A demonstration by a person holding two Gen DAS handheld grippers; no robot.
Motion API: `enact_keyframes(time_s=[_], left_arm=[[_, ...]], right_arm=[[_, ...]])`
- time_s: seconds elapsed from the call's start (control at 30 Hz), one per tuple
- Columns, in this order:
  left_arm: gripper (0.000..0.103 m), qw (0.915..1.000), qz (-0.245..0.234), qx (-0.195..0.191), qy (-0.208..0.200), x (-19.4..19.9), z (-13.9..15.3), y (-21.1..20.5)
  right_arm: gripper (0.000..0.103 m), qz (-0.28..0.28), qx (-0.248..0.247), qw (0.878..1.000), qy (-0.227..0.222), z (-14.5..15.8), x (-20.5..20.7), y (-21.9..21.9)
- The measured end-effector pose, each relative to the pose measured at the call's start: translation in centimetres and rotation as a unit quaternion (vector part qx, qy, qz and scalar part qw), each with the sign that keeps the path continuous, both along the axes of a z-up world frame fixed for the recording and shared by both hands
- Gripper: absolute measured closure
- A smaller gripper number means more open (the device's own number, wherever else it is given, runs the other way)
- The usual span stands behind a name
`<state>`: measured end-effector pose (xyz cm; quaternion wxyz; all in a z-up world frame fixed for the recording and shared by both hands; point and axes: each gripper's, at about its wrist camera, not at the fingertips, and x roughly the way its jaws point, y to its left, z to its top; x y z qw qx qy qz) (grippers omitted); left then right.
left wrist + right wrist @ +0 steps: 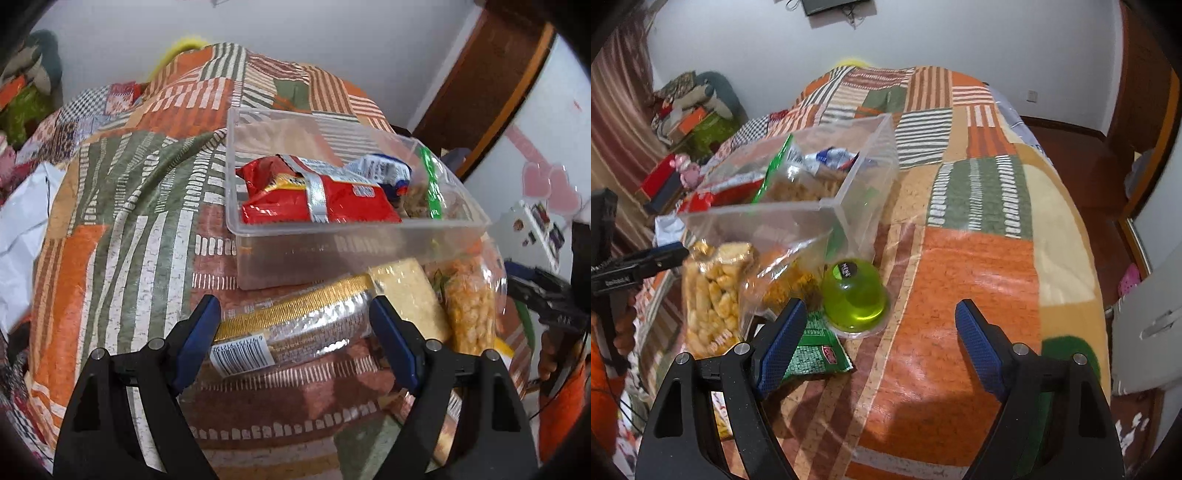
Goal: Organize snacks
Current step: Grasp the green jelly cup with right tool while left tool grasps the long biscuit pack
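Observation:
A clear plastic box (332, 251) stands on the patchwork bedspread and holds a red snack packet (325, 199), a blue-white packet (384, 170) and a green-striped bag (430, 184). My left gripper (295, 336) is open, its fingers either side of a silver-gold packet (295, 328) lying in front of the box. Clear bags of pale and orange puffs (469, 314) lie to its right. In the right wrist view my right gripper (881, 343) is open and empty above the bedspread, just right of a green jelly cup (855, 295) and a green packet (812, 350). The box (827, 206) sits beyond.
The bedspread (979, 277) drops off at the right to a brown floor (1082, 155). Clutter and boxes (690, 122) stand at the far left by a curtain. A wooden door frame (480, 92) and a white cabinet (535, 221) are at the right of the left wrist view.

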<state>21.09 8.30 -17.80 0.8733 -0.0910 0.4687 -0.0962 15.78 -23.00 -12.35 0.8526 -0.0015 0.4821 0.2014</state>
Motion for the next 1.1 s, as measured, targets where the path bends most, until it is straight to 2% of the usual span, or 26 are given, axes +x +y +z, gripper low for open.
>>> enact_keyframes(time_s=[0.17,0.3,0.43,0.57,0.67,0.77,0.87,0.97,1.03,1.1], left_arm=[[0.020,0.9973,-0.037,0.063,-0.002,-1.4,0.1,-2.0],[0.020,0.9943,-0.031,0.102,-0.003,-1.0,-0.4,-2.4],[0.019,0.9936,-0.035,0.107,-0.007,-0.4,-0.6,-2.4],[0.011,0.9904,-0.056,0.126,-0.010,0.1,-1.3,-2.9],[0.011,0.9866,-0.060,0.151,-0.002,0.6,-2.2,-3.4],[0.012,0.9875,-0.058,0.147,0.007,1.5,-2.8,-3.2],[0.018,0.9906,-0.048,0.128,0.009,1.9,-2.9,-2.8],[0.031,0.9889,-0.048,0.141,0.001,1.1,-2.5,-3.0],[0.035,0.9881,-0.046,0.147,0.001,0.5,-2.3,-3.0],[0.039,0.9900,-0.047,0.133,0.004,-0.4,-1.9,-2.7]], right_arm=[[0.027,0.013,0.005,1.000,0.008,-0.8,0.1,0.9],[0.031,0.018,0.011,1.000,0.016,-1.2,0.5,1.4],[0.034,0.019,0.009,1.000,0.017,-1.3,0.7,1.7],[0.038,0.018,0.011,0.999,0.025,-1.7,0.9,1.7],[0.041,0.020,0.013,0.999,0.031,-2.0,1.1,1.7],[0.042,0.019,0.015,0.999,0.032,-2.1,1.1,1.7],[0.048,0.019,0.016,0.999,0.029,-2.1,1.4,1.8],[0.058,0.025,0.018,0.999,0.029,-2.1,1.8,2.1],[0.059,0.027,0.017,0.999,0.026,-2.0,1.9,2.2],[0.059,0.030,0.011,0.999,0.020,-2.0,1.9,2.4]])
